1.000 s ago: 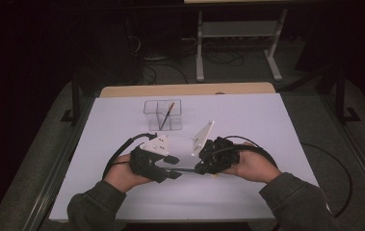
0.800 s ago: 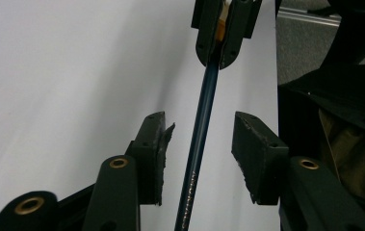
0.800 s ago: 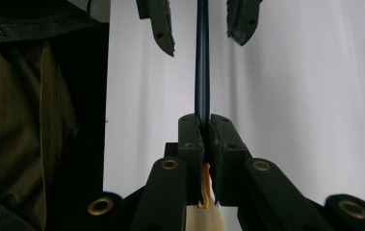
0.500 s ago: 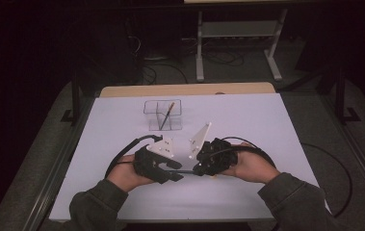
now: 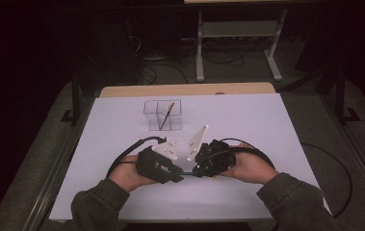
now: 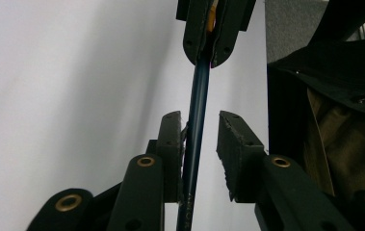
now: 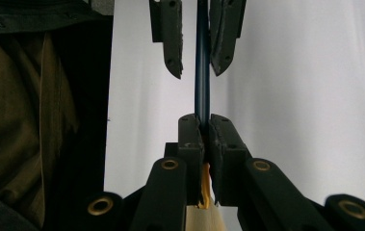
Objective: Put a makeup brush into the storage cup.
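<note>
Both hands have edged slightly nearer the person since the earlier frame. Left tongs (image 6: 197, 144) stand parted around a slim dark-blue pencil (image 6: 199, 96), a gap the high view hides. Right tongs (image 7: 203, 137) clamp its yellow end. Behind, a clear plastic divided box (image 5: 163, 114) sits on the white bench (image 5: 267, 120).

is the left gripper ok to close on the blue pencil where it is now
Probably yes. In the left gripper view the blue pencil already runs between the left gripper's open jaws, near one pad, with nothing else in the gap. The right gripper is shut on the pencil's other end, holding it steady.
</note>
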Motion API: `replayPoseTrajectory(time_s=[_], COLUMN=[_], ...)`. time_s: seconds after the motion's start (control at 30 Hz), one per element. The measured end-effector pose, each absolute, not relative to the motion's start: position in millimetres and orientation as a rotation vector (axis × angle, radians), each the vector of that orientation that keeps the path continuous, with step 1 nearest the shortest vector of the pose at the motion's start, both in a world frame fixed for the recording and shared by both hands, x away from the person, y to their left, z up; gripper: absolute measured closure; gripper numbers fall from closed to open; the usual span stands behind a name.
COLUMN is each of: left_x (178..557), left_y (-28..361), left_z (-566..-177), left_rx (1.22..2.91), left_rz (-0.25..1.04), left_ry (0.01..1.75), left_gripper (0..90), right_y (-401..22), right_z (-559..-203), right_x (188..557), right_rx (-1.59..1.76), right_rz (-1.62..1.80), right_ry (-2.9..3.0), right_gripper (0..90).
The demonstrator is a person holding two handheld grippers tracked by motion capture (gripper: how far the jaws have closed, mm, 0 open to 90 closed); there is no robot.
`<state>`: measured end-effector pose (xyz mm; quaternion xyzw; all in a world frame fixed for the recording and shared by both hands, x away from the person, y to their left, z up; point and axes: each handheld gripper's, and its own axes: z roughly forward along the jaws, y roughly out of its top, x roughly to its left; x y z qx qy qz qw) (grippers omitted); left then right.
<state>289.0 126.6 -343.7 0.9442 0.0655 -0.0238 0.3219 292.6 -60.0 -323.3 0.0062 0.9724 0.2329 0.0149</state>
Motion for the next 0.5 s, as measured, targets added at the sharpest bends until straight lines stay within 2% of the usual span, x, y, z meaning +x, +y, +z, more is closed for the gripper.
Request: replayPoseTrajectory(time_s=[0.5], left_x=[290.3], left_y=[123.9], left_z=[-347.7], left_rx=[2.521], left_rz=[-0.059], left_ry=[0.164], left_gripper=[80.6], right_y=[-54.9], right_z=[-326.9], right_x=[291.3], right_rx=[0.003], right_rz=[0.692], right_ry=[3.036], right_gripper=[83.8])
